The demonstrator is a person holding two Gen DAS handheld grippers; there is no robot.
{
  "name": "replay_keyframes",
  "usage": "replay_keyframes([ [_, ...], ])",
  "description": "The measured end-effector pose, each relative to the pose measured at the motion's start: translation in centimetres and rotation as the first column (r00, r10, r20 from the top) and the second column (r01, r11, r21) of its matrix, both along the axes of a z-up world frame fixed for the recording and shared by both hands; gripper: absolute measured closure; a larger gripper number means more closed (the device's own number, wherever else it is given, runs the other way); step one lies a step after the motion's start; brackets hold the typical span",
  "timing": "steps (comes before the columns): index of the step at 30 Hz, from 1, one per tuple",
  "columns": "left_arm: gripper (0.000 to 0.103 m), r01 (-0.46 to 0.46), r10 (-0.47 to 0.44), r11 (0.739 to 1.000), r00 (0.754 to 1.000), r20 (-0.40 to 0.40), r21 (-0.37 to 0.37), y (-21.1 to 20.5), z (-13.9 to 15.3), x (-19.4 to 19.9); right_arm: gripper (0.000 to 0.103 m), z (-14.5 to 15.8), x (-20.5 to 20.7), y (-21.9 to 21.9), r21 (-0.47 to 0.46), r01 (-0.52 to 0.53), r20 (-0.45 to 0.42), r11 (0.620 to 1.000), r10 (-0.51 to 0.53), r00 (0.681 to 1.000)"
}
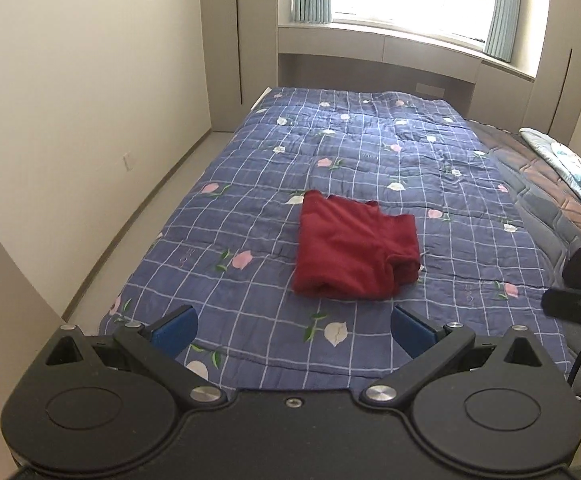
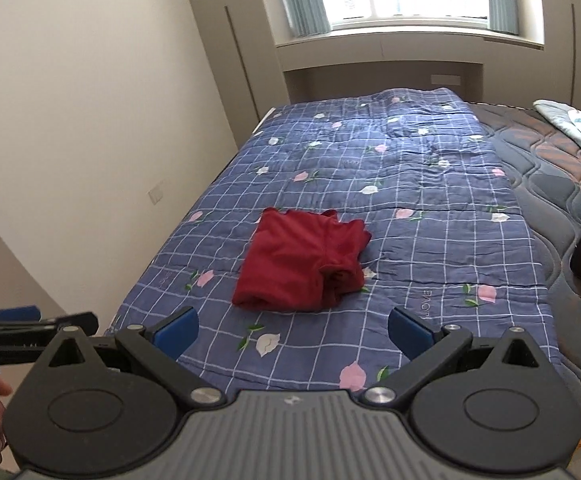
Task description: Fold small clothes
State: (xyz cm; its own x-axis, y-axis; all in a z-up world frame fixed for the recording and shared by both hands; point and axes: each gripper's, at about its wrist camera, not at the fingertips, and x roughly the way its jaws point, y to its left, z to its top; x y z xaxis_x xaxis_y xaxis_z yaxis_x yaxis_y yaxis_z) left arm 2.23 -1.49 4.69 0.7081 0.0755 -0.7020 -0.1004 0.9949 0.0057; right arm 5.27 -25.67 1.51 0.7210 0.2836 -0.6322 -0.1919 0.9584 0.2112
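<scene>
A small dark red garment (image 1: 354, 248) lies folded into a compact bundle on the blue checked floral quilt (image 1: 250, 184), near the bed's front middle. It also shows in the right wrist view (image 2: 302, 262). My left gripper (image 1: 293, 330) is open and empty, held above the quilt's front edge, short of the garment. My right gripper (image 2: 292, 332) is open and empty too, just short of the garment. The left gripper shows at the left edge of the right wrist view (image 2: 30, 328). The right gripper shows at the right edge of the left wrist view (image 1: 578, 304).
The quilt (image 2: 430, 184) covers the bed's left part; bare dark mattress (image 2: 550, 168) lies to the right with a folded light floral cloth (image 1: 570, 168) on it. A cream wall and floor strip (image 1: 138, 216) run along the left. A window and cabinets stand behind the bed.
</scene>
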Motion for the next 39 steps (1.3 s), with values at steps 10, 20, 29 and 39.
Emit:
replay_keyframes([
  [10, 0.001, 0.004, -0.004, 1.0, 1.0, -0.016, 0.003, 0.8, -0.2, 1.2, 0.0, -0.2, 0.9, 0.0, 0.009, 0.018, -0.014, 1.0, -0.017, 1.0],
  [20, 0.001, 0.01, -0.01, 1.0, 1.0, -0.024, 0.019, 0.3, -0.1, 1.5, 0.0, -0.3, 1.4, 0.0, 0.015, 0.006, -0.024, 1.0, -0.006, 1.0],
  [29, 0.001, 0.002, -0.002, 1.0, 1.0, -0.027, 0.015, 0.2, -0.2, 1.7, 0.0, -0.1, 1.5, -0.1, 0.014, -0.001, -0.026, 1.0, 0.001, 1.0],
  [39, 0.001, 0.002, -0.001, 1.0, 1.0, -0.025, 0.016, 0.0, -0.3, 1.6, 0.0, -0.1, 1.4, 0.0, 0.016, 0.002, -0.026, 1.0, -0.002, 1.0],
])
